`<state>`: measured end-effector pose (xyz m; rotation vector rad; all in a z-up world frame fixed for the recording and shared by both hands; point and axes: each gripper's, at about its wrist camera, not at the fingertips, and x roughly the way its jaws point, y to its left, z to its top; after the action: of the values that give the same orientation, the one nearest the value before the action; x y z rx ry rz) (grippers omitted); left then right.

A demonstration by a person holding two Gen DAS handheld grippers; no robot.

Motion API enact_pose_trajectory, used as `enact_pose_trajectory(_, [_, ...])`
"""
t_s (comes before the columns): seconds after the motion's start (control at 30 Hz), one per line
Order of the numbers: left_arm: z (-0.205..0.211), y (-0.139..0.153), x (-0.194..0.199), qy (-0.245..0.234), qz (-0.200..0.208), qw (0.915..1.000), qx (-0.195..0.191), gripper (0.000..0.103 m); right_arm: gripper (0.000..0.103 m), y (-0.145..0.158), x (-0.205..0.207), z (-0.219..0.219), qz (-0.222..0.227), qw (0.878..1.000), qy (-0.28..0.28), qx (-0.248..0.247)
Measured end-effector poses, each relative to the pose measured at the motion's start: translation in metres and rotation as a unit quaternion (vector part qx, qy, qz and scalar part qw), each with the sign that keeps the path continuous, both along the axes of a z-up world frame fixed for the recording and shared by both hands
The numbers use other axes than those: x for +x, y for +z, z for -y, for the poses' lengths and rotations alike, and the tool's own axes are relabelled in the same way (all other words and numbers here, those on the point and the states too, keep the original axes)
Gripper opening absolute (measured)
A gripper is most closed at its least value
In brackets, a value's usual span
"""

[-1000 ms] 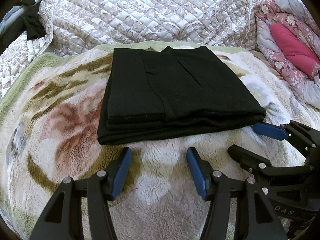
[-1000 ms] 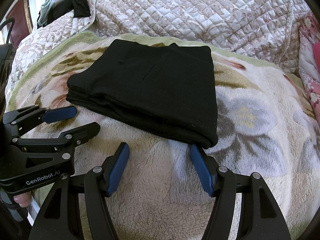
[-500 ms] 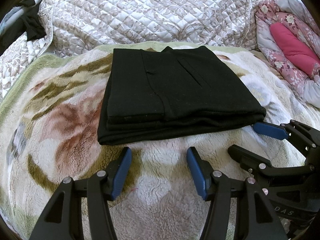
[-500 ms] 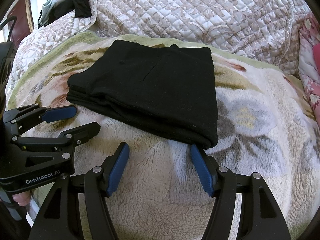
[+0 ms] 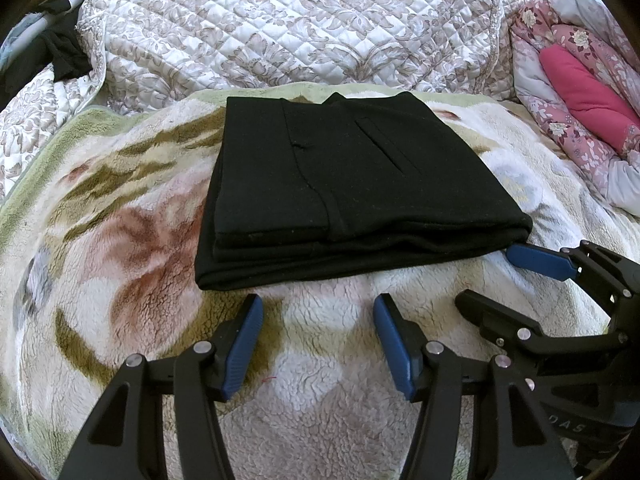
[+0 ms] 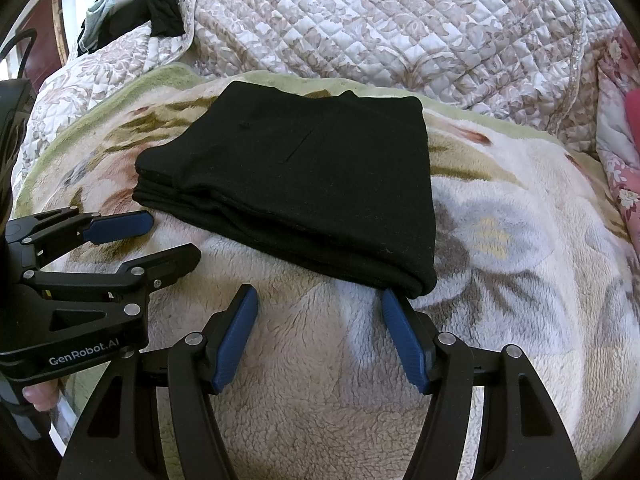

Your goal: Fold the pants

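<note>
**Pants lie folded; both grippers hang released in front of the stack**

Nearest in each wrist view, the gripper's blue pads stand apart with only blanket between them. The left gripper (image 5: 318, 338) is released and holds nothing, just short of the stack's near edge. The right gripper (image 6: 318, 334) is equally released and empty, one pad just beside the stack's near right corner, though I cannot tell whether it touches.

Beyond them, the black knit pants (image 5: 344, 184) rest as a compact rectangular stack of several layers on the fleecy cream blanket with a faded floral print (image 5: 132, 264), which covers the bed. The layered edges face the grippers, and a pocket slit shows on top.

By my judgement the folding is essentially finished. What remains, if anything, is squaring the slightly stepped near layers or simply pulling away. Any tidying calls for a light press on top, not a pinch that would drag a layer out.

Open blanket lies on both sides of the stack. Behind it rises the quilted white and beige bedspread (image 5: 288, 28), closing off room at the back.
</note>
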<state>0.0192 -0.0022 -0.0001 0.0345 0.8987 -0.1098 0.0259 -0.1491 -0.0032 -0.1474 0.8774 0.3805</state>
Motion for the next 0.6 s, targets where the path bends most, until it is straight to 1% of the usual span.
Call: enact_pose_trajectory(0.6, [0.0001, 0.0004, 0.0, 0.0, 0.0, 1.0, -0.001, 0.061, 0.065, -0.0013, -0.0043, 0.0004, 0.012, 1.0, -0.001, 0.005])
